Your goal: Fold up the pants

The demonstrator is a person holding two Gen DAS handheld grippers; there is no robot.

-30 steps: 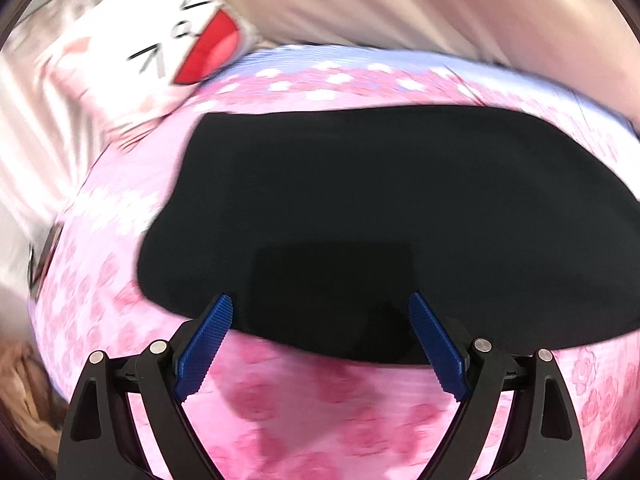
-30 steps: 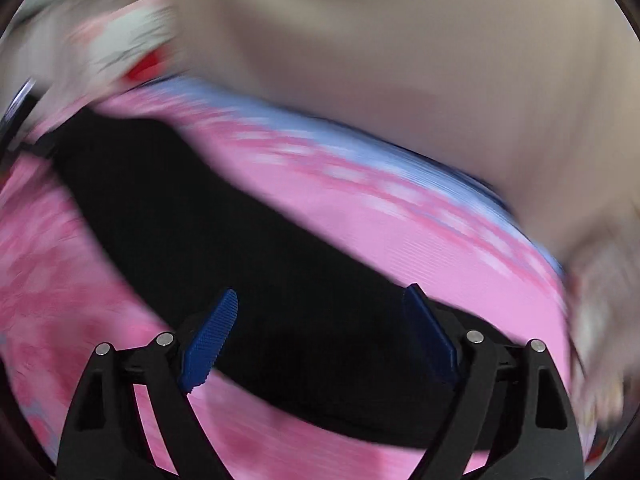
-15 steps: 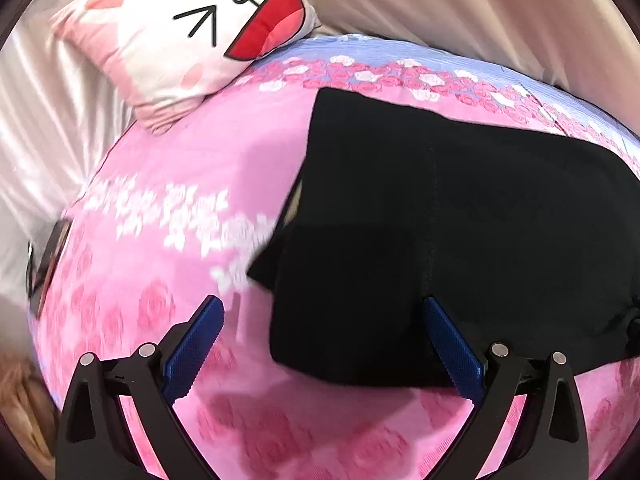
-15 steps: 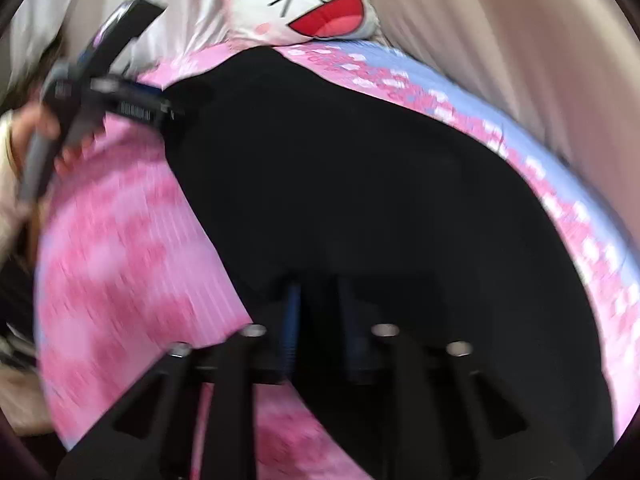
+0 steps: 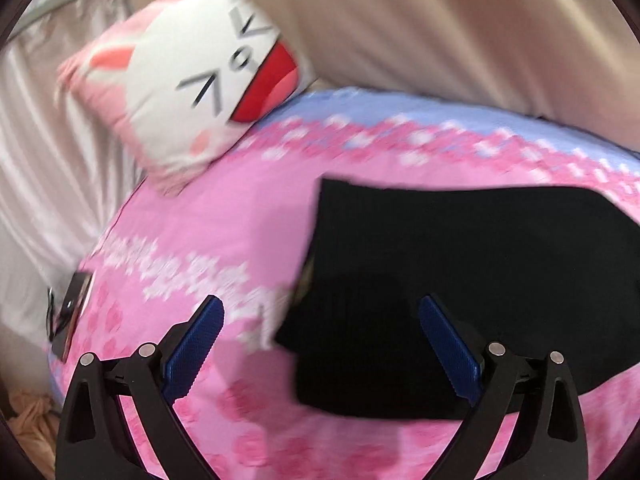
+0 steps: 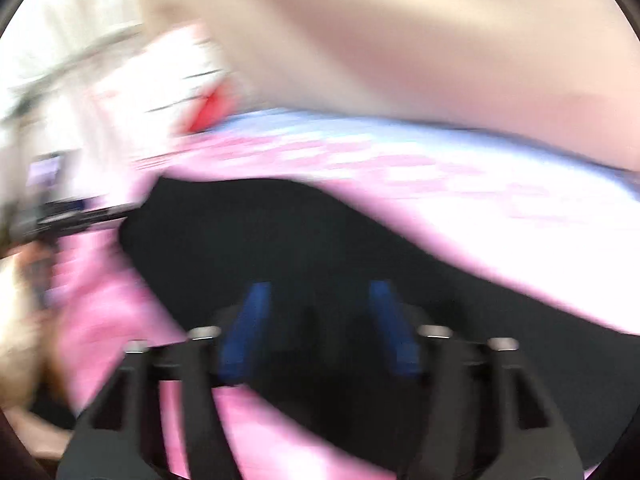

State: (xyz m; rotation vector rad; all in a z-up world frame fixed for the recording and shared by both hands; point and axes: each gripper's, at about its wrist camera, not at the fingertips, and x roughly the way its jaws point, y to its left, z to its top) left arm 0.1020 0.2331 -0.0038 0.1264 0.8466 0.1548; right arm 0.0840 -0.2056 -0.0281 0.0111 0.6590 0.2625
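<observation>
The black pants [image 5: 460, 280] lie folded on the pink flowered bed cover [image 5: 192, 240]. In the left wrist view my left gripper [image 5: 320, 320] is open and empty, its blue pads spread over the folded left end of the pants. In the blurred right wrist view the pants [image 6: 280, 232] fill the middle. My right gripper [image 6: 320, 308] hangs over them with its blue fingers [image 6: 248, 324] apart and nothing between them. The left gripper [image 6: 72, 216] shows at the left edge of that view, blurred.
A white and pink cat-face pillow [image 5: 192, 80] leans at the head of the bed. A beige curtain [image 5: 480, 20] hangs behind. A dark phone-like object [image 5: 70, 312] lies at the bed's left edge. The bed cover [image 6: 480, 200] has a blue strip at the far side.
My right gripper has opened; it was shut half a second ago. The left gripper has pulled back and left from the folded pants. Both views swing, and the right one is blurred.
</observation>
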